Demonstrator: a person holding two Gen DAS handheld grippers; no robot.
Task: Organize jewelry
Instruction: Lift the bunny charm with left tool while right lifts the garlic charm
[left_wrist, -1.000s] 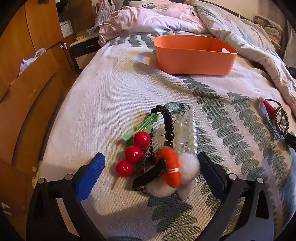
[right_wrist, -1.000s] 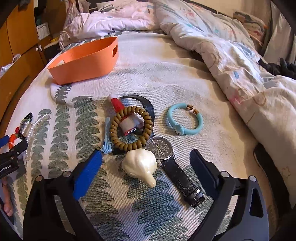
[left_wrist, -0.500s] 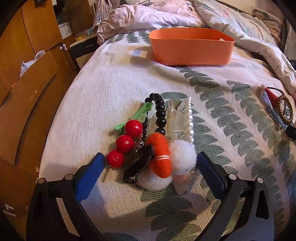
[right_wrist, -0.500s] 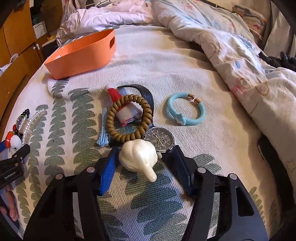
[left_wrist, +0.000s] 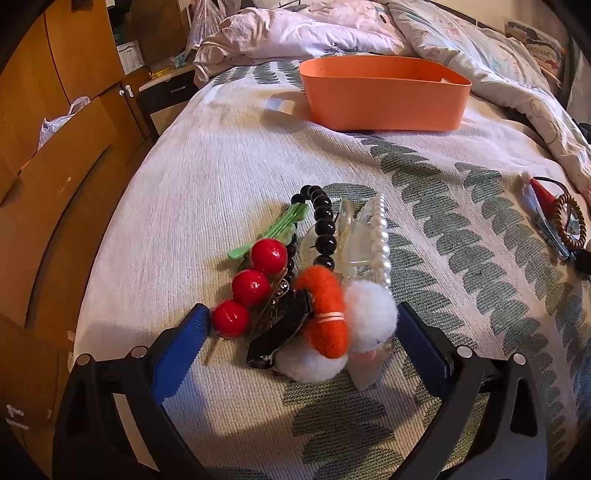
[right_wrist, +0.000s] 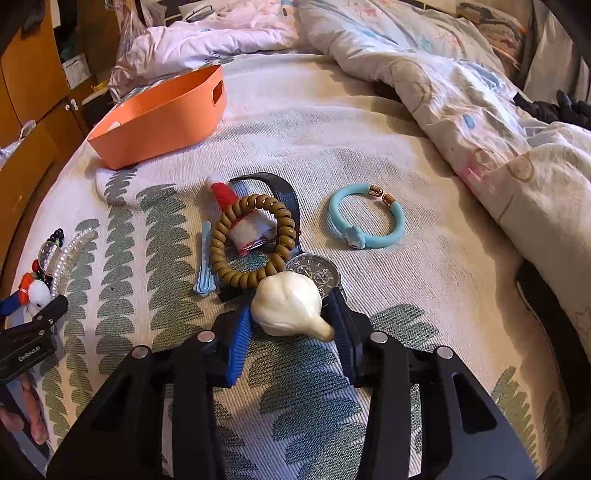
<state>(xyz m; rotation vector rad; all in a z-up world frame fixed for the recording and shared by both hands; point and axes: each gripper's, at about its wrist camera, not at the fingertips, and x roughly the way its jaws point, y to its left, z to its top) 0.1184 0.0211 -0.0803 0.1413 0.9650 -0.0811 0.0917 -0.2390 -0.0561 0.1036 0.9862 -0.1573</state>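
1. Jewelry lies in two heaps on the bed (left_wrist: 229, 155), with an orange bin (left_wrist: 384, 99) at the upper centre of the left wrist view, well apart from both heaps; it is probably where the pieces are meant to go.
2. The right gripper (right_wrist: 291, 317) has its jaws drawn in against a cream shell-shaped clip (right_wrist: 286, 304) at the lower centre of its view, both blue pads touching its sides. I judge this a grip for lifting, though the clip seems to rest on the bed.
3. Just behind the clip sit a watch (right_wrist: 314, 273), a brown coil band (right_wrist: 255, 240) and a blue hair clip (right_wrist: 205, 258); a blue bracelet (right_wrist: 365, 225) lies apart to the right.
4. The left gripper (left_wrist: 299, 332) holds nothing: its jaws stand wide, one pad on either side of a pom-pom clip (left_wrist: 332, 325), red berries (left_wrist: 251, 288), black beads (left_wrist: 323, 229) and a pearl clip (left_wrist: 380, 236), likely lined up to take one piece from this tangle.
5. Closing here could catch several pieces together.
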